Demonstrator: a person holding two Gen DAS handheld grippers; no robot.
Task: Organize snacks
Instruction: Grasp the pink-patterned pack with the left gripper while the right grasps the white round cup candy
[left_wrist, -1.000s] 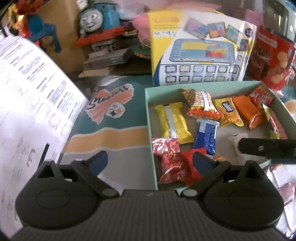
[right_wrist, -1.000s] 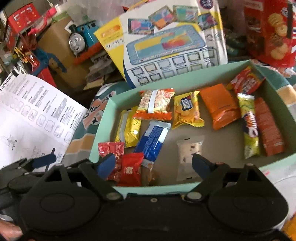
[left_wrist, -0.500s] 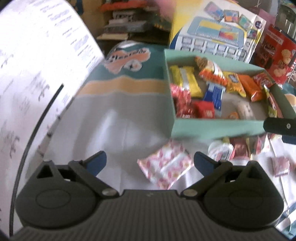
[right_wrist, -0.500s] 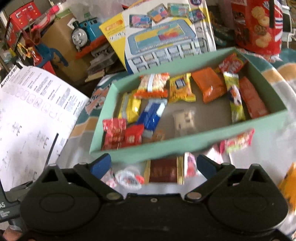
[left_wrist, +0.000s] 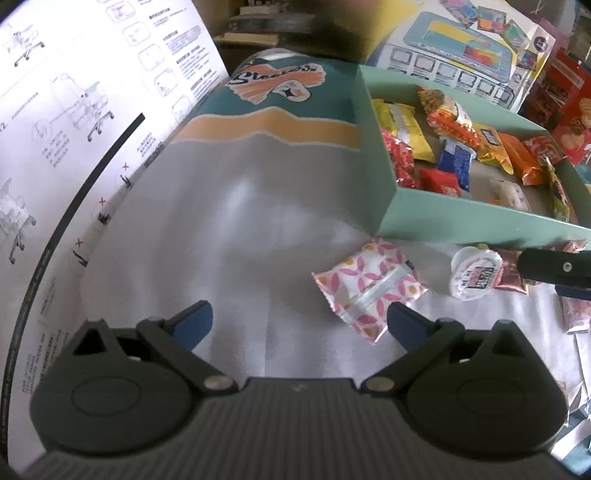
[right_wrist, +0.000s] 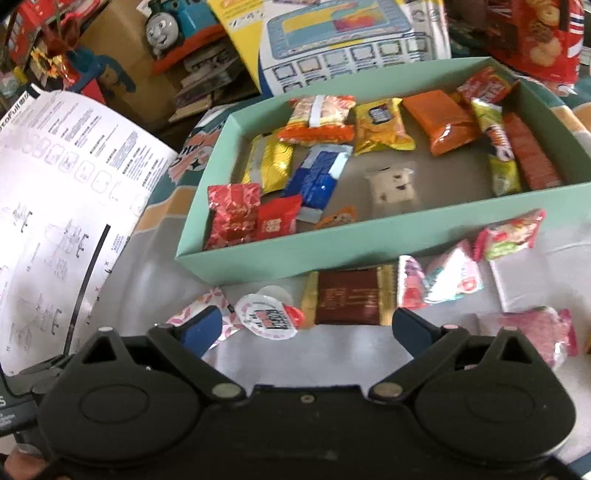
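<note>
Both grippers pulling back toward the near side, loose packets now showing on the cloth. Left gripper (left_wrist: 299, 319) hanging wide open, gripping nothing; pink-patterned packet (left_wrist: 369, 288) lying just ahead. Right gripper (right_wrist: 306, 326) likewise spread, empty, over jelly cup (right_wrist: 267, 315) and brown packet (right_wrist: 351, 297). Green box (right_wrist: 295, 254) sitting far, holding snacks; blurred, perhaps a dozen.

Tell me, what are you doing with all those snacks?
Someone is sorting snacks with two hand-held grippers. Many already lie in the shallow mint-green cardboard box. Both the left gripper and the right gripper are open and empty, above loose snacks in front of it: a pink flower-patterned packet, a small round jelly cup and a brown-and-gold wrapped bar.
</note>
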